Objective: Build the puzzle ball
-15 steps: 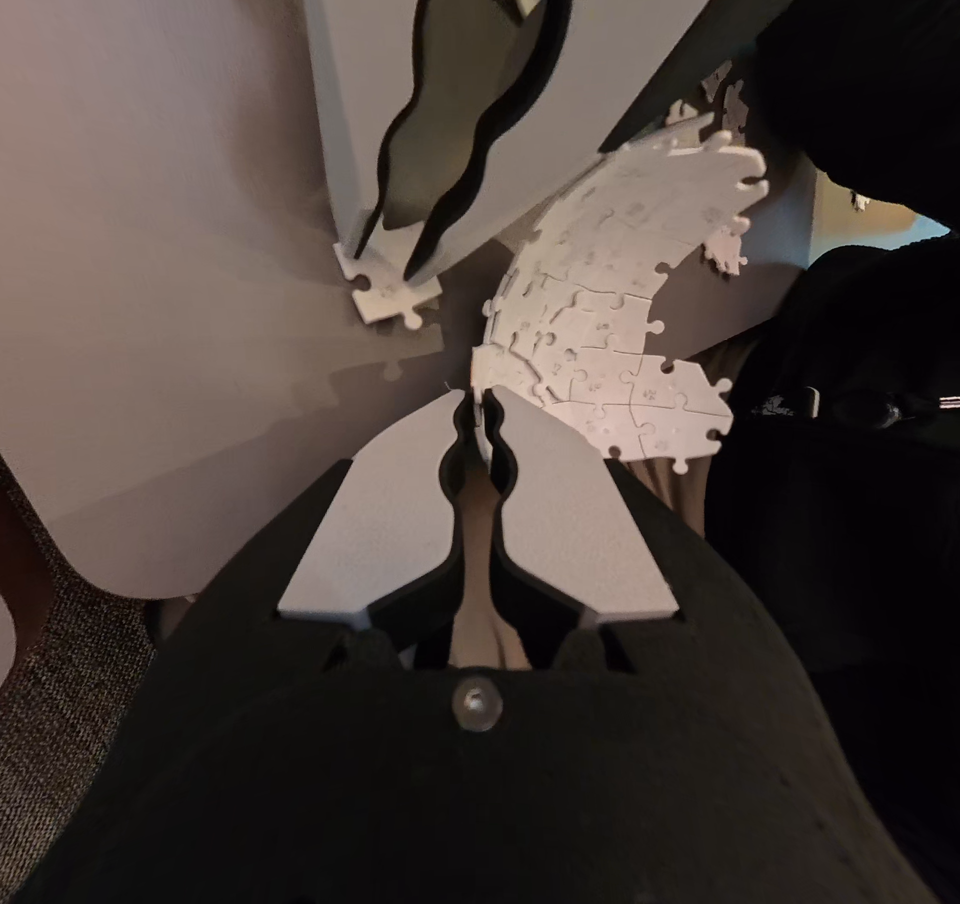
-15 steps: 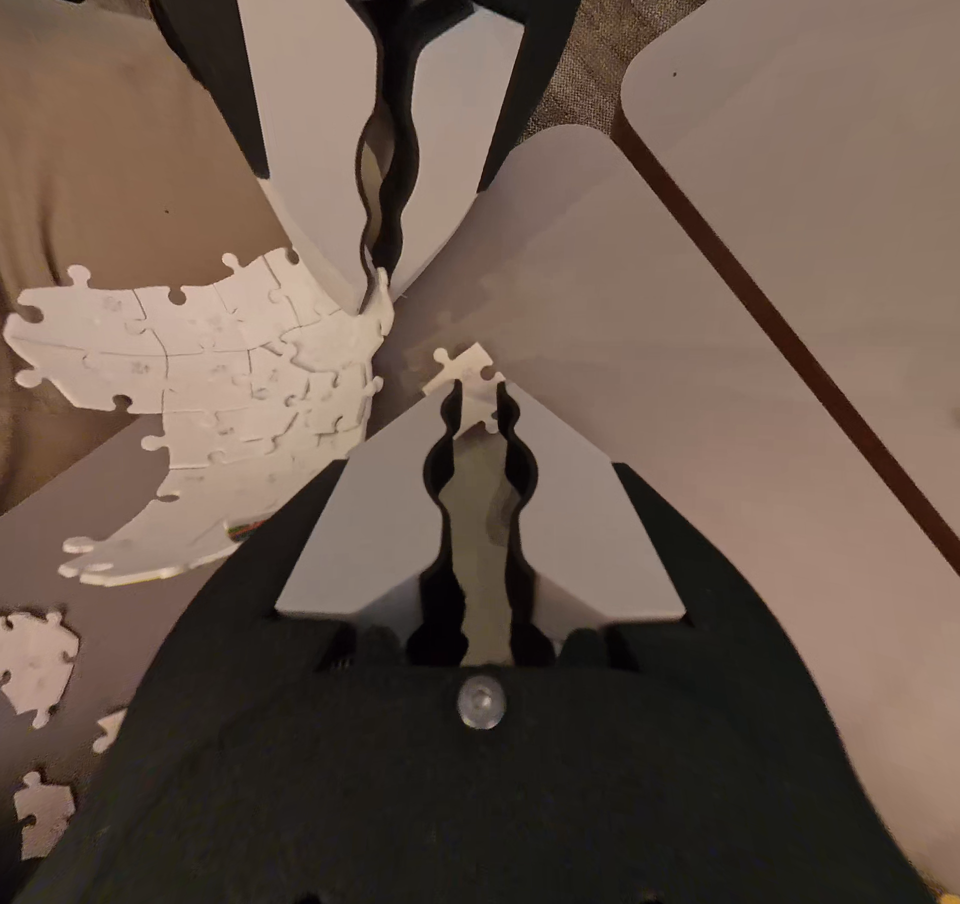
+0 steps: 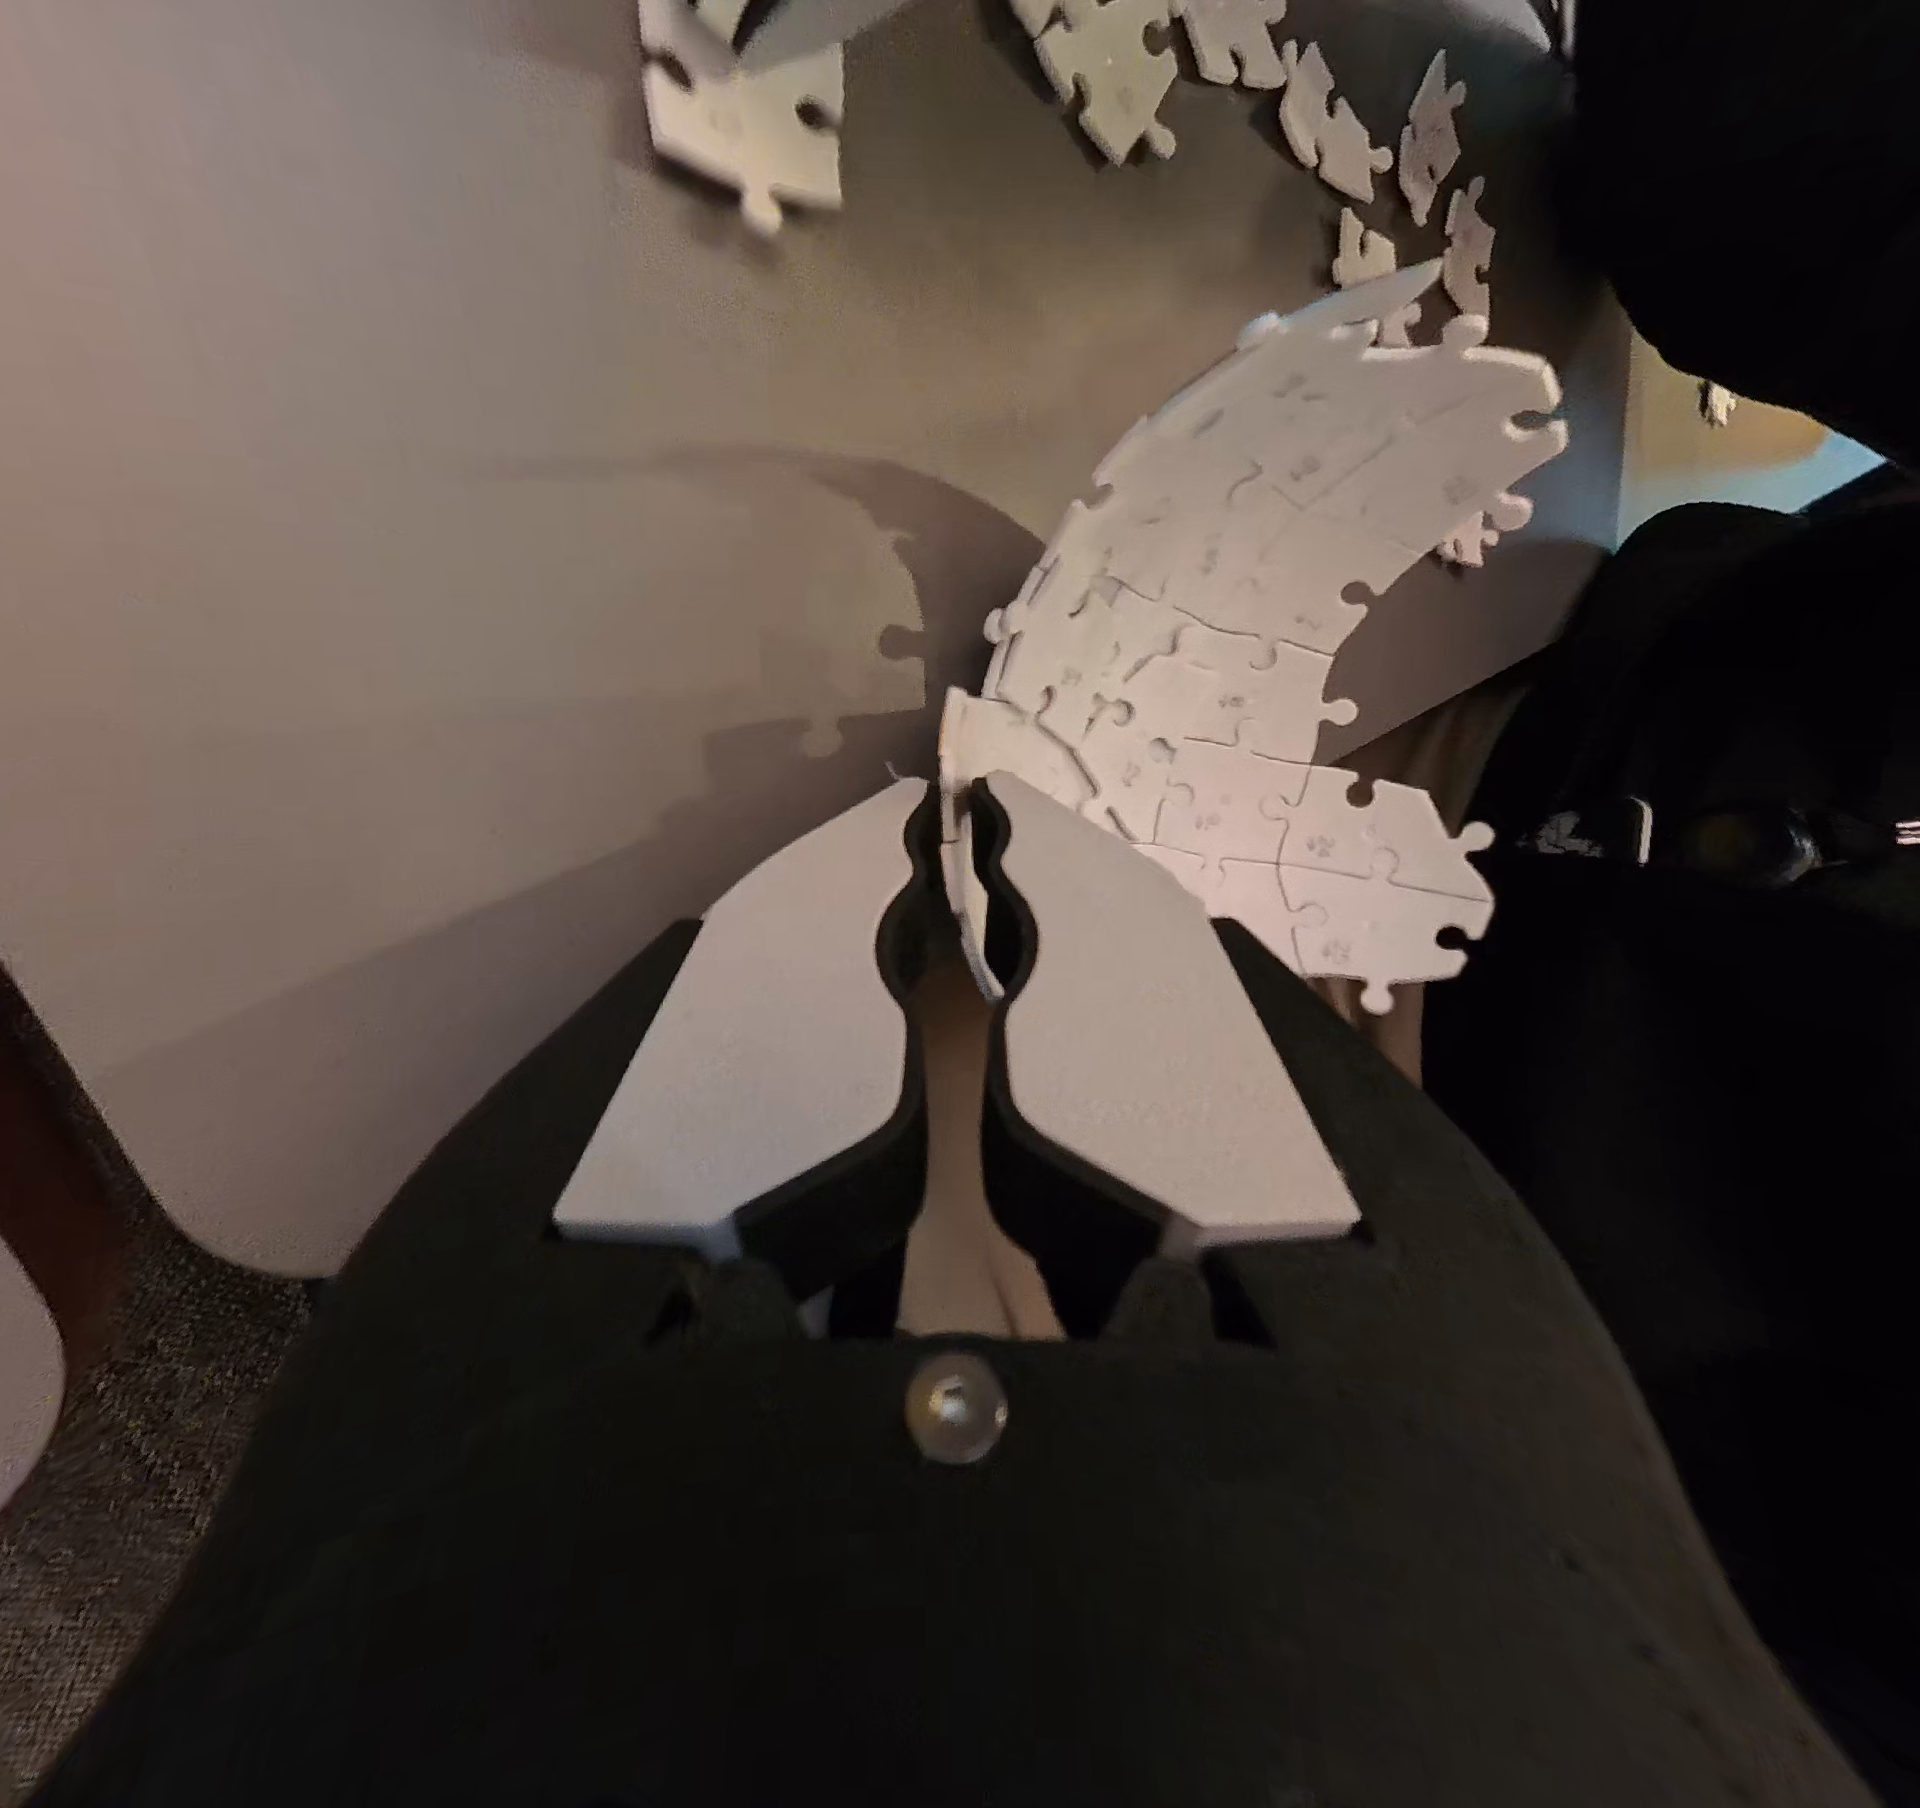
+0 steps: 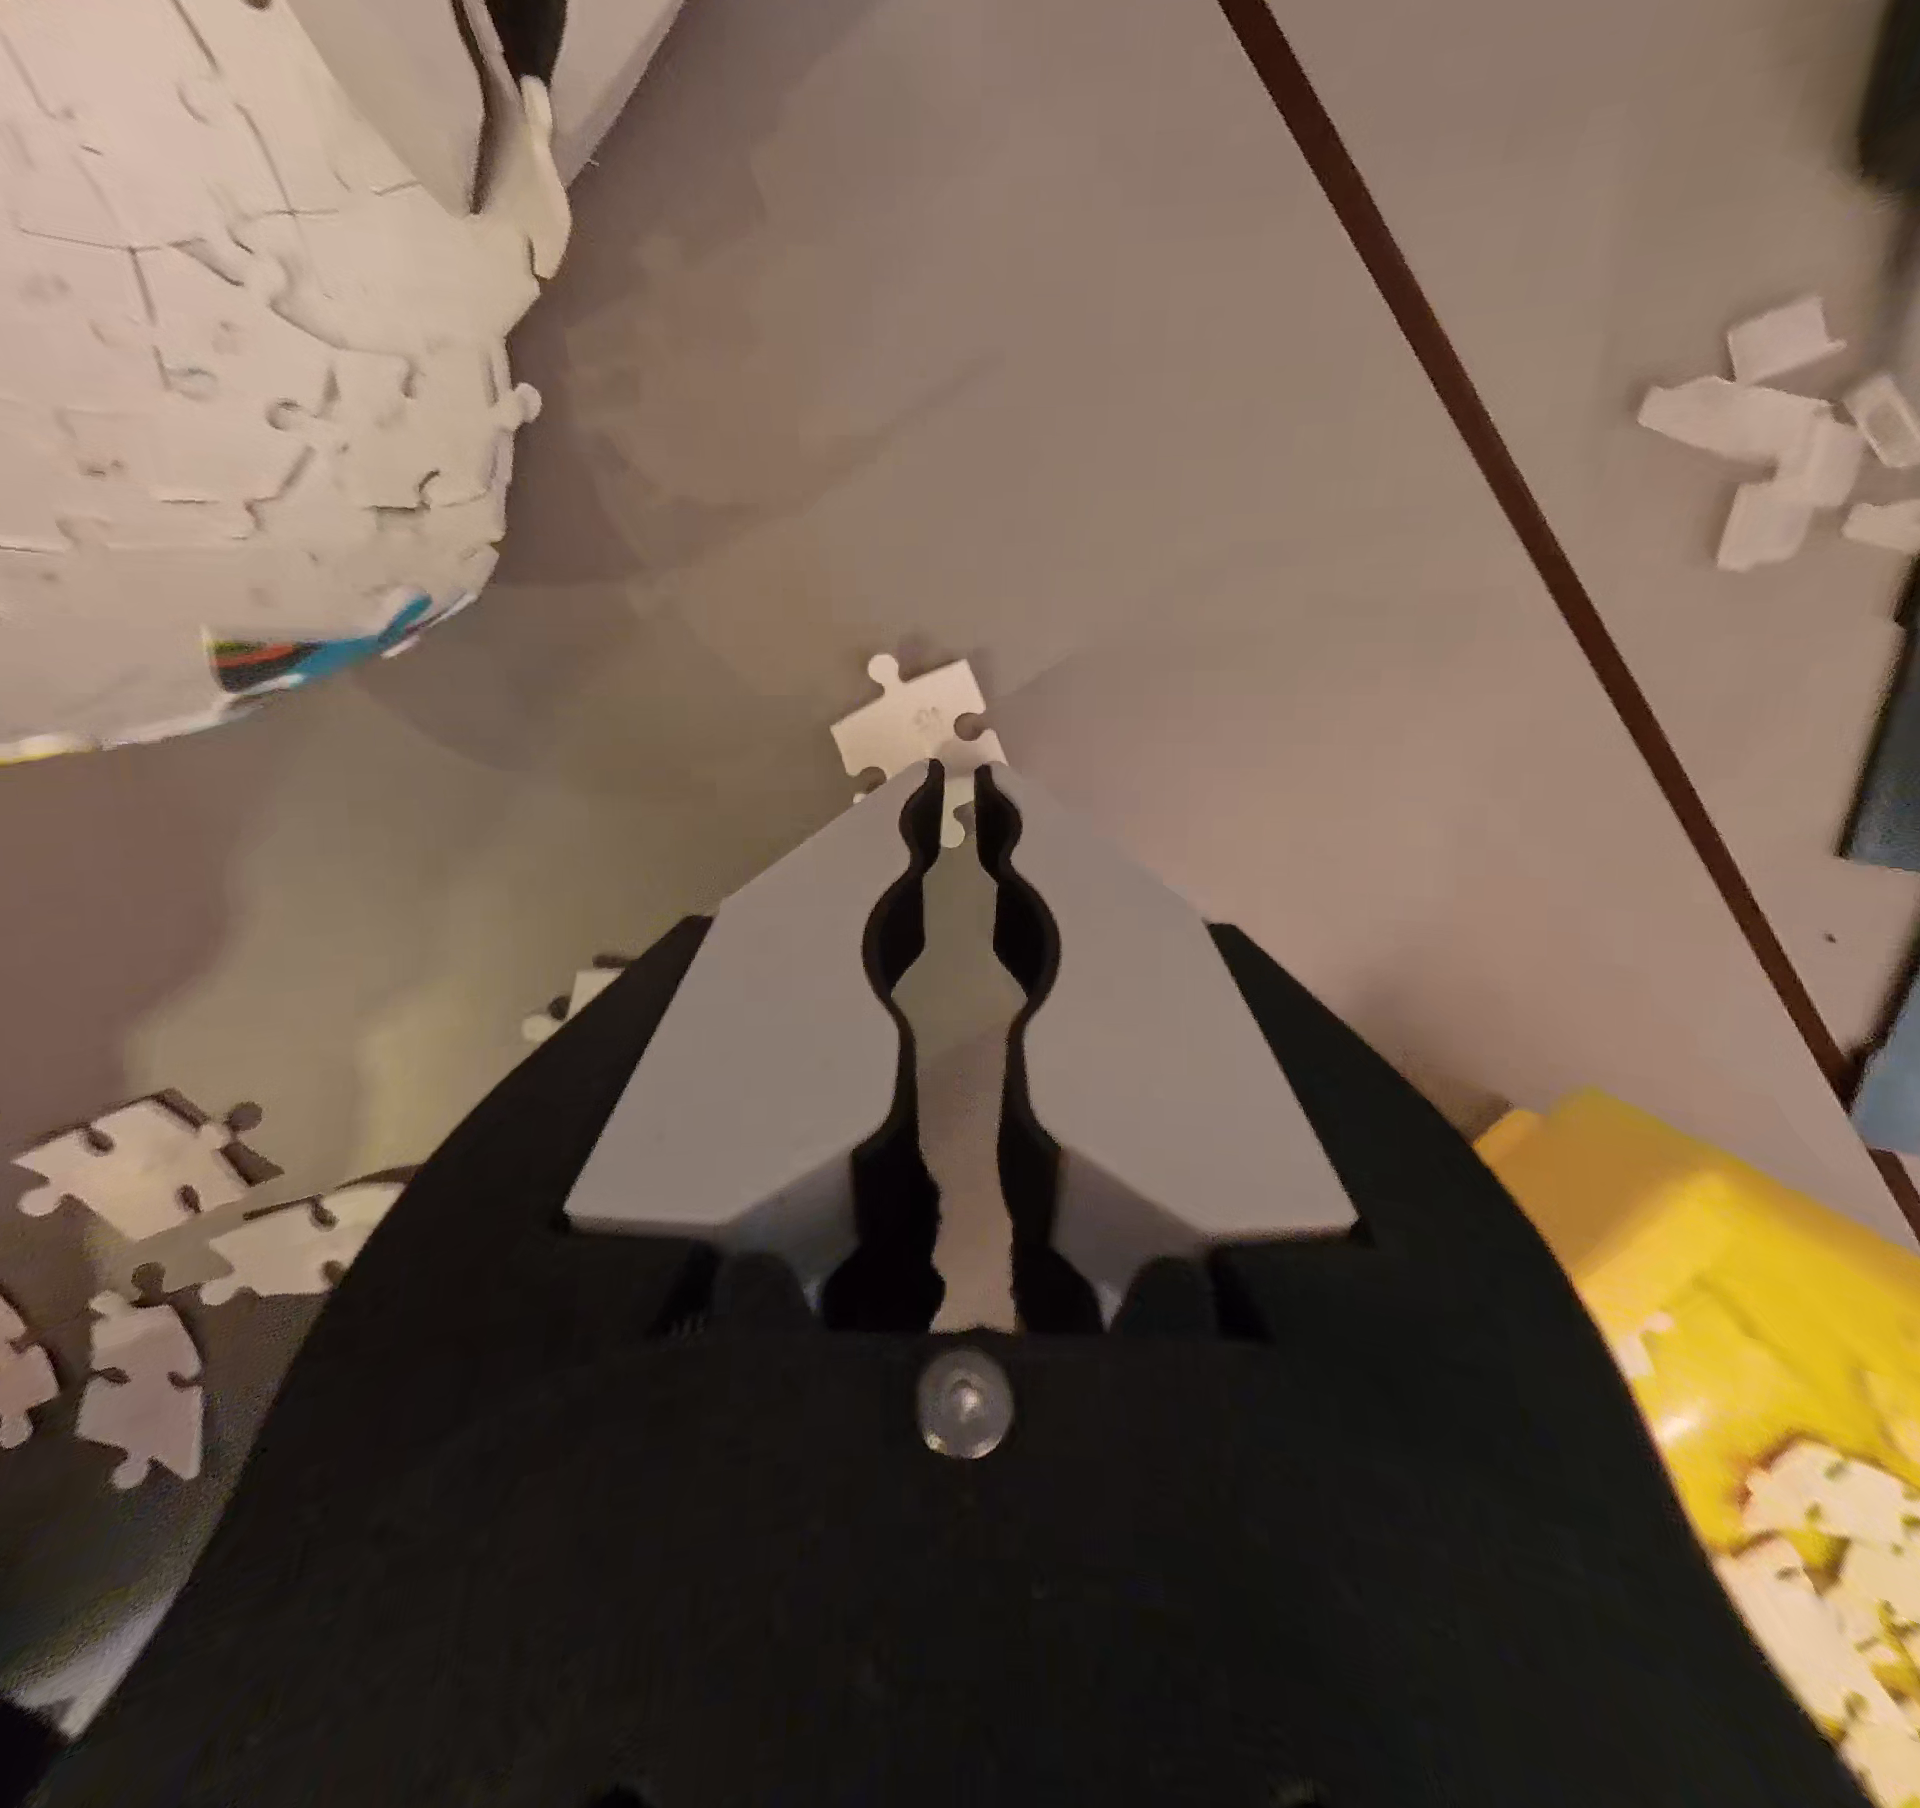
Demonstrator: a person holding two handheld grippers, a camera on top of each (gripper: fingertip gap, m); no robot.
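Faintly, a blurred mark shows on puzzle piece [image 4: 928, 724].

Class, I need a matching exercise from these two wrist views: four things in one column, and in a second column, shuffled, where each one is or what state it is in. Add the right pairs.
Things
1. curved puzzle section
2. single puzzle piece
3. loose puzzle pieces
4. yellow container

Places or states
A. lying scattered on the grey table
B. clamped at its edge by the left tool
C. low at the right edge of the right wrist view, pale pieces inside
D. pinched at the tips of the right tool

Pairs: 1-B, 2-D, 3-A, 4-C
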